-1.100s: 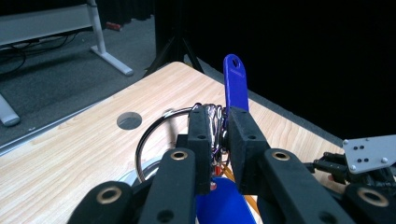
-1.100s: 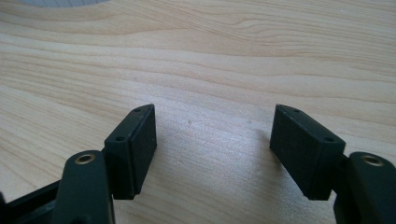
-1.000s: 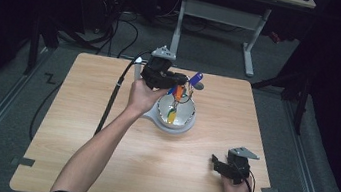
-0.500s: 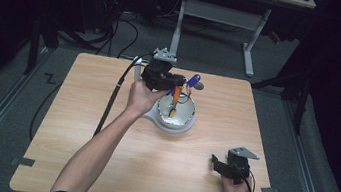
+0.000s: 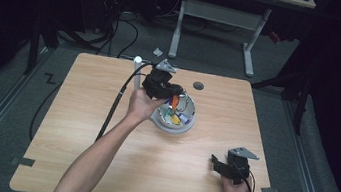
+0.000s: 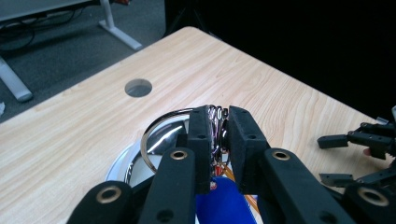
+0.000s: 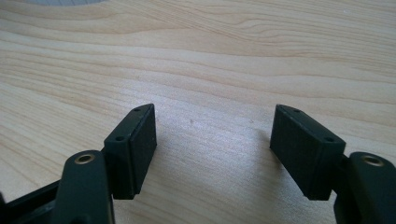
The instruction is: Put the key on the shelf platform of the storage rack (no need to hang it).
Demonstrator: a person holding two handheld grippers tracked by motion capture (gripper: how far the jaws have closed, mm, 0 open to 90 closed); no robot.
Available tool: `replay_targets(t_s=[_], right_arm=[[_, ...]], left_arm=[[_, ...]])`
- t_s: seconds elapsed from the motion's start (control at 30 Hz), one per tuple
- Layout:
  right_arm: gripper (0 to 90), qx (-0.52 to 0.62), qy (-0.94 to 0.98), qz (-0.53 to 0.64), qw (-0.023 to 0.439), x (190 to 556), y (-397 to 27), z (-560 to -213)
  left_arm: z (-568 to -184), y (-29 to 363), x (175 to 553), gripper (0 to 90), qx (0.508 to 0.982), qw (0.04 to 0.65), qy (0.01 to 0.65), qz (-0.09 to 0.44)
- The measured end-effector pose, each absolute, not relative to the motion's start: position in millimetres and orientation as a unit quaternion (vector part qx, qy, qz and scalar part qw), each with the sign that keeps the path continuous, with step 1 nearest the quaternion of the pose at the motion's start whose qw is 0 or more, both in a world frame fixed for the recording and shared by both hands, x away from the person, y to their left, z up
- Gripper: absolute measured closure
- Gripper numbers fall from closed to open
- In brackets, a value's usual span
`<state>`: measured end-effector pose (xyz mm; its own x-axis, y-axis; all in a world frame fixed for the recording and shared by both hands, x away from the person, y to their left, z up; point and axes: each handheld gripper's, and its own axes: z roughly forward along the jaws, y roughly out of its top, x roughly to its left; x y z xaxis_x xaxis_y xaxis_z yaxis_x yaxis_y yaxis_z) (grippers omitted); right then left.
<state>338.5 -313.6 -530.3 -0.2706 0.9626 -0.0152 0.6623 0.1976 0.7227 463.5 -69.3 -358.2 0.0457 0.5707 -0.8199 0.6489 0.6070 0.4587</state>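
A metal bowl (image 5: 189, 124) with colourful utensils in it stands near the middle of the wooden table (image 5: 96, 176). My left gripper (image 5: 170, 97) hangs over the bowl's near-left rim and points down into it. In the left gripper view my left gripper (image 6: 219, 119) is shut on a thin, shiny purple-tinted piece (image 6: 218, 130) above the bowl's rim (image 6: 148, 140), with a blue piece (image 6: 224, 203) and orange strands below. My right gripper (image 5: 217, 164) rests open on the table at the front right. Bare wood lies between the jaws of my right gripper (image 7: 212, 135).
A round cable hole (image 5: 198, 86) lies in the tabletop just behind the bowl. The left gripper's black cable (image 5: 115, 106) runs over the table's left half. The right gripper (image 6: 359, 144) is also visible far off in the left gripper view. Desk legs stand beyond the far edge.
My left hand has come down with the held piece, from above the bowl's far rim into the bowl. The right gripper has kept still.
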Motion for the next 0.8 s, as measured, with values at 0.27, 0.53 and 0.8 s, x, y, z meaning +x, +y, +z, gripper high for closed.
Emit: replay_targets(t_s=[0.27,0.53,0.8], right_arm=[[31.7,0.552,0.735,0.31,0.243,338,-313,-530],[31.7,0.551,0.736,0.31,0.244,339,-314,-530],[31.7,0.55,0.736,0.31,0.243,338,-314,-530]], left_arm=[[-378,-73,465,80.1,0.448,0.563,0.694,-0.028],[-394,-74,467,80.0,0.438,0.555,0.706,-0.028],[-411,-73,470,79.6,0.441,0.549,0.71,-0.014]])
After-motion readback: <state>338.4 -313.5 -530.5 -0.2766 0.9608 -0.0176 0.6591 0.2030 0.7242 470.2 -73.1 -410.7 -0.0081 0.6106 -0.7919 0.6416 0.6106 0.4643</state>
